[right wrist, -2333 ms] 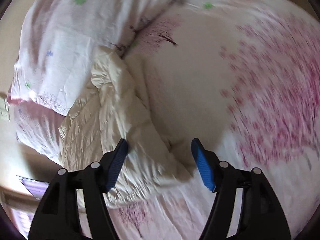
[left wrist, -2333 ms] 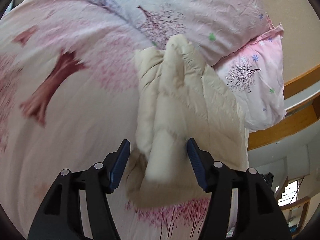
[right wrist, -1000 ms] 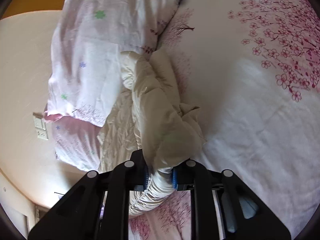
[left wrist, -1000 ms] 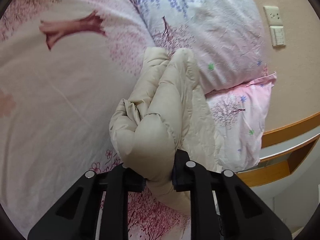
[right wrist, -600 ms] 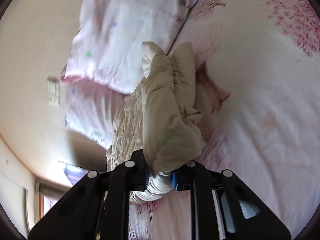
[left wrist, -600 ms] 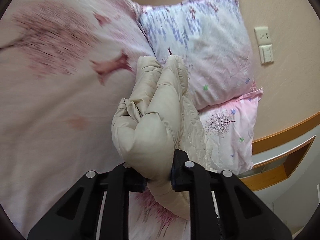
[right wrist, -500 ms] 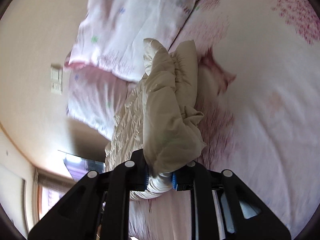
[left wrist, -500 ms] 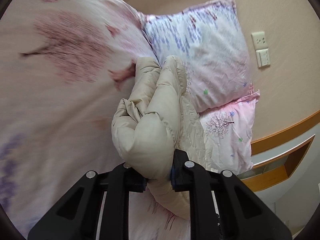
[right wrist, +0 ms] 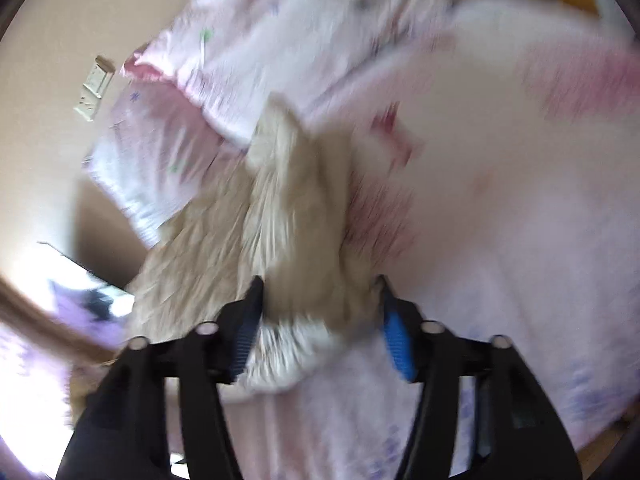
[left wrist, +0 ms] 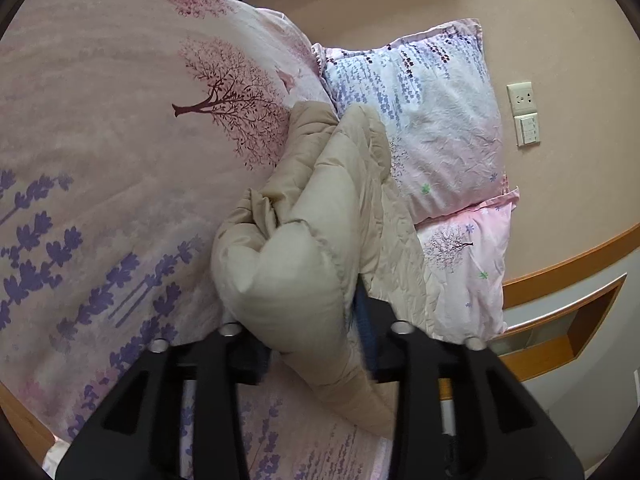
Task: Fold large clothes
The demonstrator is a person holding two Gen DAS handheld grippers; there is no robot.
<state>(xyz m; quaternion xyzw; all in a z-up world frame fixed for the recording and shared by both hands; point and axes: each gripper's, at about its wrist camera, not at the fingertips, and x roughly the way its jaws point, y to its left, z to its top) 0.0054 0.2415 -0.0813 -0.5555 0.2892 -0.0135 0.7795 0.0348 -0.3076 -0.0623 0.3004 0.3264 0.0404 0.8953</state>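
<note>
A cream padded jacket (left wrist: 320,216) lies bunched on a bed with a pink floral cover (left wrist: 100,140), its far end against the pillows. My left gripper (left wrist: 304,328) has its fingers spread a little around a thick fold of the jacket, which still fills the gap. In the blurred right wrist view my right gripper (right wrist: 320,320) has its blue-padded fingers (right wrist: 394,344) apart, with a bunch of the jacket (right wrist: 296,216) between them.
Two pillows (left wrist: 432,120) lie stacked at the head of the bed against a beige wall with a socket and switch plate (left wrist: 524,114). A wooden headboard rail (left wrist: 560,268) runs at the right. The bed's near edge (left wrist: 40,432) shows at the lower left.
Both grippers, shut tight on the jacket half a second ago, have spread their fingers. Both cameras have pulled back and swung, so more of the bed shows.
</note>
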